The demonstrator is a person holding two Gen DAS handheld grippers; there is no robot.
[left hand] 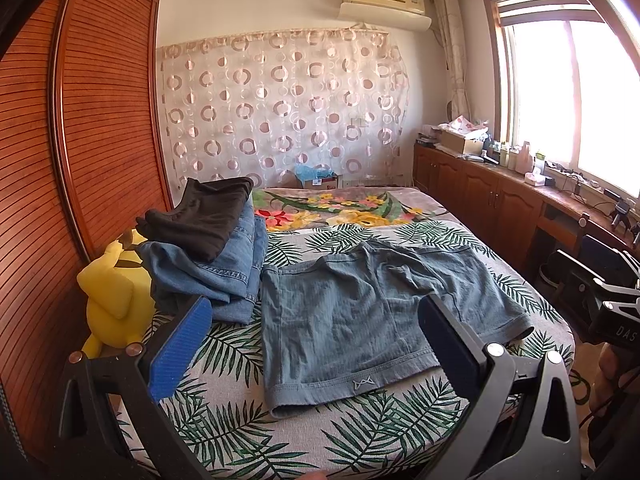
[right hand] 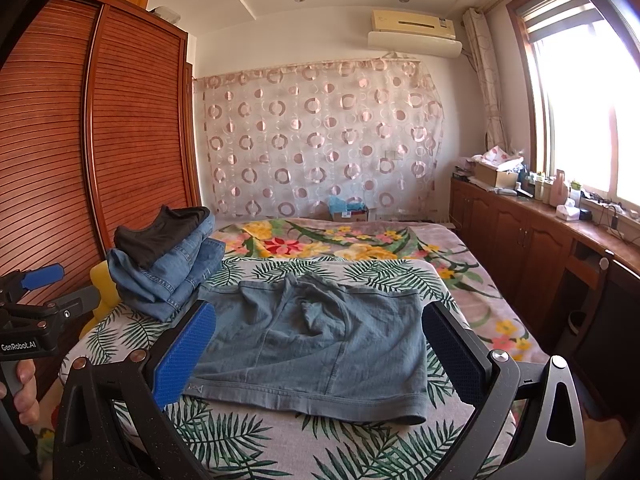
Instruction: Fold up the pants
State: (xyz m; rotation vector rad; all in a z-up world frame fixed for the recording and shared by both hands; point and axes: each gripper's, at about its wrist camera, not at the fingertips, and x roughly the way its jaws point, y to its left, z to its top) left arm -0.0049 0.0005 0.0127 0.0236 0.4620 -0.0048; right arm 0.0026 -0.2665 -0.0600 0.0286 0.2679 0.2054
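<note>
Claws first: the left claw [left hand: 312,344] and the right claw [right hand: 320,344] both hang spread wide and empty above the near edge of the bed [right hand: 280,444]. Blue-grey shorts [right hand: 316,344] lie flat on the leaf-print cover just beyond them, untouched. Beside the shorts, to the left, sits a stack of folded jeans [left hand: 236,264] topped by a black garment [left hand: 204,216], with a yellow plush toy [left hand: 114,300] next to it.

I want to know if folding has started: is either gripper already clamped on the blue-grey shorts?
No, the shorts lie flat on the bed, and both the left gripper and right gripper are open, holding nothing.
</note>
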